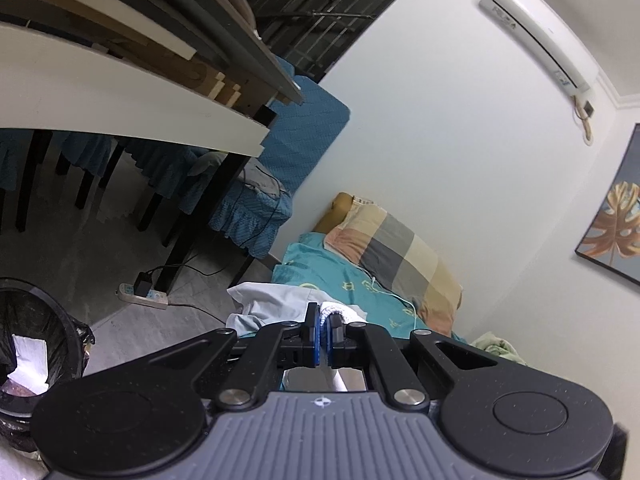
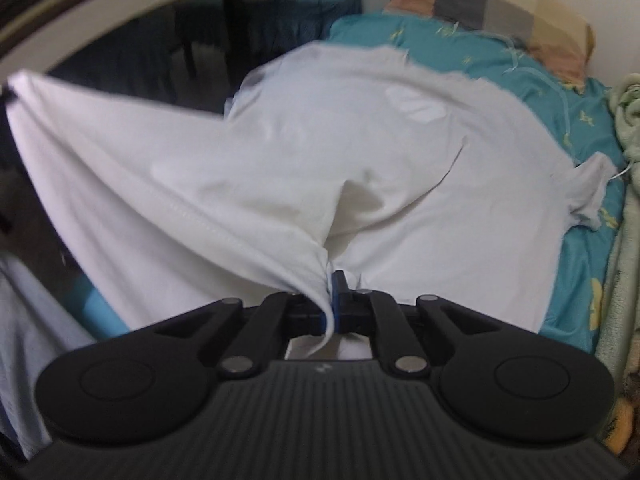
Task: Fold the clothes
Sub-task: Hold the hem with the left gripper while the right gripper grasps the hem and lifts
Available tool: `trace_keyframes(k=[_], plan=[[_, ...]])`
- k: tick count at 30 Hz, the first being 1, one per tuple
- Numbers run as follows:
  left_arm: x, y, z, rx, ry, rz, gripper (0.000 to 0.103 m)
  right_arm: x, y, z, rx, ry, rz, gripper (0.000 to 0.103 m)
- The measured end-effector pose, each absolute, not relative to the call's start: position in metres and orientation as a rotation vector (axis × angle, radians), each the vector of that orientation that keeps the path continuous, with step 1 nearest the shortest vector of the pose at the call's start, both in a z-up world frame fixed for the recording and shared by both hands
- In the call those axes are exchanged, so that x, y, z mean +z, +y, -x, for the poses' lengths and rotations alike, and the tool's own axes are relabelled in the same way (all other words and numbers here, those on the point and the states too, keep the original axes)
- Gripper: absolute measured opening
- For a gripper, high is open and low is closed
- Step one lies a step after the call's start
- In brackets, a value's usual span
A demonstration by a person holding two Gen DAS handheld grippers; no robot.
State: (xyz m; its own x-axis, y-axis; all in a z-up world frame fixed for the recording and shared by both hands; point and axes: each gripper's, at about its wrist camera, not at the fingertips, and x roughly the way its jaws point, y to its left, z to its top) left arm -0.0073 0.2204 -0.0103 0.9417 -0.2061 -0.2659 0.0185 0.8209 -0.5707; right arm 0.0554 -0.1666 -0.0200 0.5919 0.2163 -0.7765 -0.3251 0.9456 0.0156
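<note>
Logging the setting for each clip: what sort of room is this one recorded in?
Most likely a room in a home, used for both sleeping and dining. A bed with a teal sheet and checked pillow lies against the wall, beside a table with covered chairs. An air conditioner hangs above.

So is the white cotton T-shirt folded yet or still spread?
Spread: white cotton T-shirt drapes open over the teal bedsheet, hem pinched in the right gripper.
</note>
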Motion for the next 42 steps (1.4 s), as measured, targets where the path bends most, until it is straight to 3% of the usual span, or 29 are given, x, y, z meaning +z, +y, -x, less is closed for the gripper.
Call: trace_keyframes(k=[5, 11, 14, 18, 19, 23, 24, 25, 27, 31, 39, 42], plan=[[-0.007, 0.211, 0.007, -0.137, 0.323, 0.554, 0.003, -0.007, -0.191, -0.056, 0.265, 0.802, 0.143, 0.008], [-0.007, 0.214, 0.007, -0.118, 0.32, 0.583, 0.003, -0.068, -0.194, -0.076, 0.361, 1.122, 0.081, 0.013], [-0.007, 0.216, 0.008, -0.106, 0.313, 0.591, 0.003, -0.081, -0.186, -0.078, 0.373, 1.189, 0.126, 0.022], [-0.008, 0.222, 0.007, -0.085, 0.314, 0.629, 0.003, -0.086, -0.175, -0.078, 0.374, 1.203, 0.245, 0.042], [-0.008, 0.225, 0.006, -0.084, 0.318, 0.64, 0.003, -0.087, -0.172, -0.077, 0.38, 1.209, 0.28, 0.043], [-0.01, 0.228, 0.004, -0.083, 0.332, 0.657, 0.003, -0.092, -0.16, -0.075, 0.403, 1.231, 0.422, 0.041], [-0.011, 0.229, 0.004, -0.085, 0.333, 0.66, 0.003, -0.094, -0.157, -0.075, 0.409, 1.236, 0.457, 0.03], [-0.011, 0.23, 0.003, -0.087, 0.335, 0.663, 0.003, -0.095, -0.154, -0.074, 0.414, 1.24, 0.492, 0.013], [-0.011, 0.229, 0.0, -0.097, 0.353, 0.656, 0.003, -0.077, -0.167, -0.08, 0.38, 1.202, 0.444, 0.009], [-0.008, 0.221, -0.012, -0.209, 0.428, 0.604, 0.003, -0.047, -0.22, -0.069, 0.271, 1.148, 0.355, 0.007], [-0.003, 0.124, -0.009, -0.554, 0.68, 0.124, 0.003, 0.014, -0.327, -0.046, 0.059, 1.031, 0.18, 0.007], [-0.014, 0.089, 0.001, -0.635, 0.793, -0.036, 0.003, -0.008, -0.342, -0.025, 0.093, 1.13, 0.171, 0.007]])
